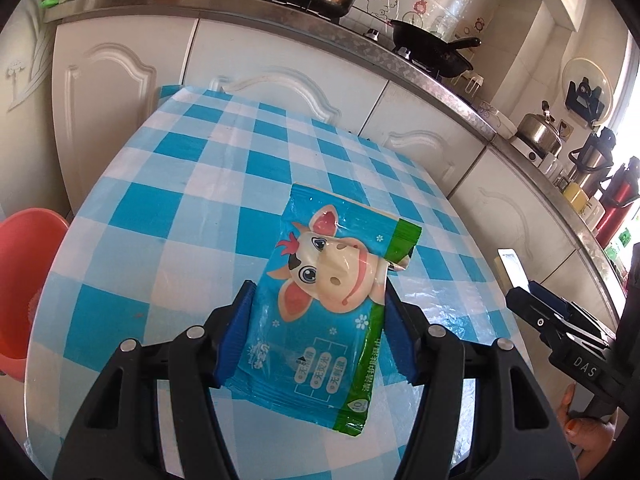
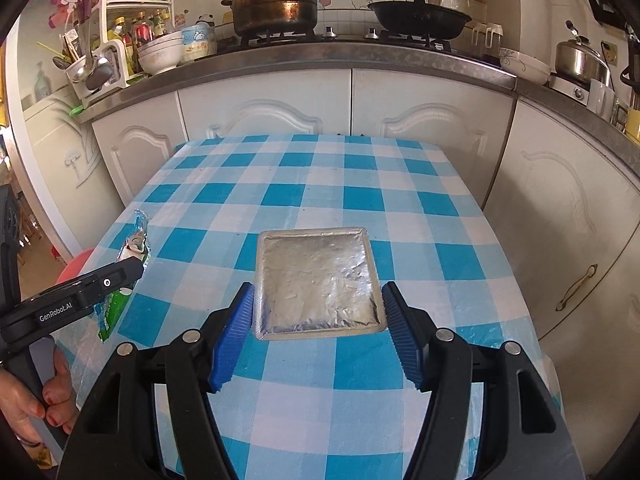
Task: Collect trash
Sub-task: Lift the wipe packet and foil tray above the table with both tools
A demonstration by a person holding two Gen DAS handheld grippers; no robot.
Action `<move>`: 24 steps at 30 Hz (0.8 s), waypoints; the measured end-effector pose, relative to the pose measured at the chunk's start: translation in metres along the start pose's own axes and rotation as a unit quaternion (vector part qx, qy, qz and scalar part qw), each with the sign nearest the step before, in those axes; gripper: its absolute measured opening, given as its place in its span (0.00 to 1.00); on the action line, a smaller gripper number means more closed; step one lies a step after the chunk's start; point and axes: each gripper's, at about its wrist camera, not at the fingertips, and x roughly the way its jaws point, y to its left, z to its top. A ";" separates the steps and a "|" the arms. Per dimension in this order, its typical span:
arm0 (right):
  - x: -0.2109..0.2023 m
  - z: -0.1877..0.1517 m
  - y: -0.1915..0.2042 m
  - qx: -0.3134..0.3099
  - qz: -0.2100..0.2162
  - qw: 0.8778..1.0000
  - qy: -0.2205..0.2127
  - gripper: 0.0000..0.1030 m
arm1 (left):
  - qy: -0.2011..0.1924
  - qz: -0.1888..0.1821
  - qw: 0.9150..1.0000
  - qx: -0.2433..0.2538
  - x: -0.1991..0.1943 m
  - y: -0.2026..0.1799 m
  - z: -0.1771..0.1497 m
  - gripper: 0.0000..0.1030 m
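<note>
My left gripper (image 1: 320, 316) is shut on a blue wet-wipe packet with a cartoon cow (image 1: 332, 288) and holds it by its edges above the checked tablecloth (image 1: 168, 184). The same packet shows edge-on in the right wrist view (image 2: 124, 276), held by the left gripper (image 2: 132, 268). My right gripper (image 2: 318, 316) is shut on a square silver foil pouch (image 2: 318, 282), gripped at its two side edges above the table. In the left wrist view the right gripper (image 1: 516, 276) comes in from the right with the pouch (image 1: 513, 266) seen edge-on.
An orange-red basin (image 1: 24, 280) sits below the table's left edge, also seen in the right wrist view (image 2: 74, 266). White cabinets (image 2: 352, 108) and a counter with a stove, pots and bowls stand behind the table. A cabinet handle (image 2: 576, 288) is at the right.
</note>
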 end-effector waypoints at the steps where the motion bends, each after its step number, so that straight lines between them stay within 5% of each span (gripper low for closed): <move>1: -0.001 0.001 0.001 0.000 0.003 1.000 -0.002 0.63 | -0.001 0.004 1.000 -0.002 -0.003 0.002 0.000 0.60; 24: 0.021 0.044 0.036 -0.030 0.064 0.998 -0.007 0.63 | -0.043 0.098 0.993 -0.041 -0.050 0.057 0.011 0.60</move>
